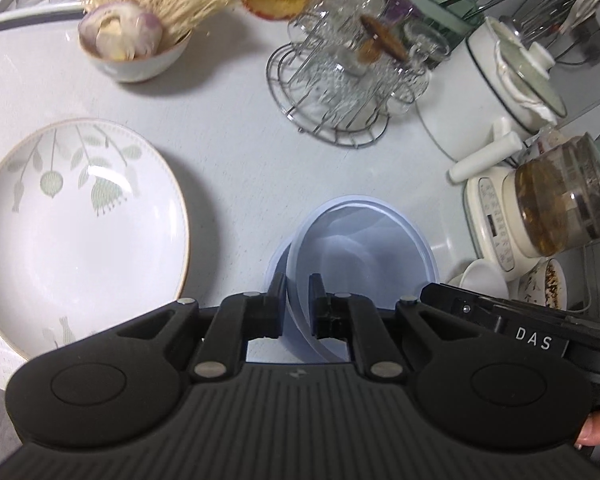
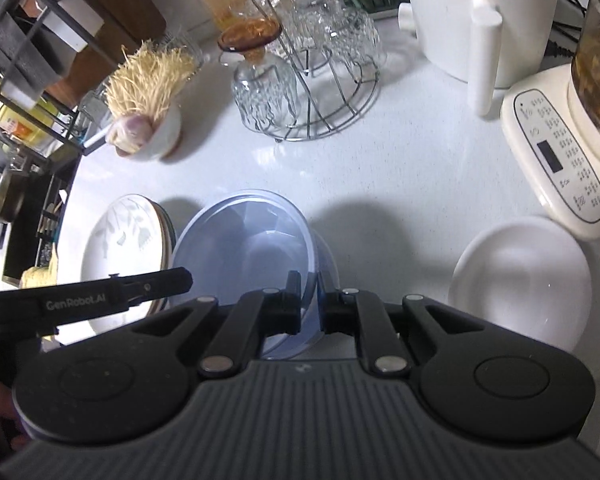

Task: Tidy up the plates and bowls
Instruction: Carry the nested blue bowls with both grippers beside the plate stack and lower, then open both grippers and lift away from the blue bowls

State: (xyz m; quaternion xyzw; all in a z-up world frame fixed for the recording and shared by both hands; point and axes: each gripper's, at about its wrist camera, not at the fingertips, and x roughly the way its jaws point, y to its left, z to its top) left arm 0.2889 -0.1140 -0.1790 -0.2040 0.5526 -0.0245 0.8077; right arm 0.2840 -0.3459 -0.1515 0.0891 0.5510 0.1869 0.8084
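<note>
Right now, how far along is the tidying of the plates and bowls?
Done: little that I can see, though the leaf-patterned plate seems to top a small stack. In hand: both tongs, left and right, pinch the rim of the blue plastic bowl, which sits tilted in a second blue bowl. Left: the white bowl stands alone by the kettle base.
</note>
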